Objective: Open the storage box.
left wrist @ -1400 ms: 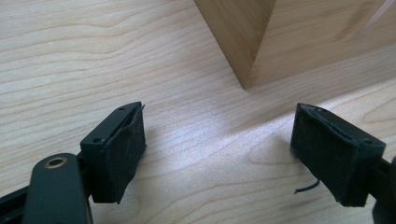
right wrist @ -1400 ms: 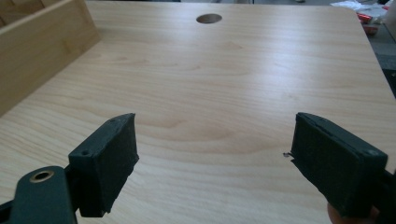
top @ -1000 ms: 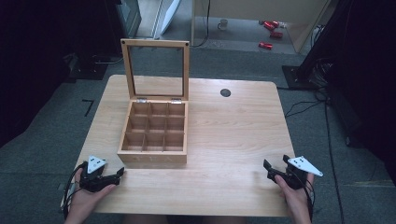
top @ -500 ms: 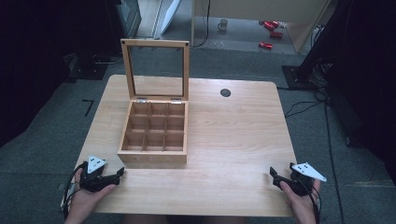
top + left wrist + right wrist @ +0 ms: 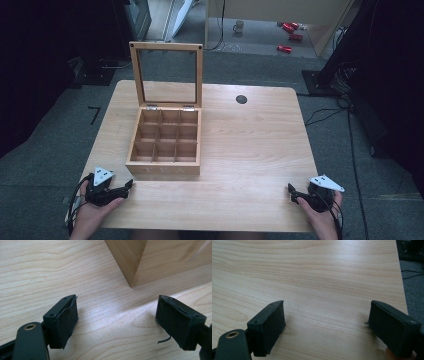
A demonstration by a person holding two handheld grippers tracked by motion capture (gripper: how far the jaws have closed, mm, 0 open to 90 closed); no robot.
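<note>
A wooden tea box [image 5: 164, 170] with a grid of empty compartments stands left of the table's middle. Its glass-paned lid [image 5: 167, 46] is raised upright at the back. My left gripper [image 5: 128, 186] rests at the near left edge in a hand, just left of the box's front corner. Its jaws are open with nothing between them [image 5: 116, 315], and the box corner [image 5: 130, 265] is close ahead. My right gripper [image 5: 291, 192] lies at the near right edge, far from the box. It is open over bare wood [image 5: 327, 317].
The light wooden table [image 5: 250, 150] has a round black cable hole [image 5: 241, 99] near its far edge. Grey carpet surrounds it, with cables [image 5: 330, 112] on the right, and a mug [image 5: 239, 25] and red items [image 5: 288, 27] on the floor beyond.
My right gripper has slid a little toward the table's near right corner. The left gripper and the box have stayed put.
</note>
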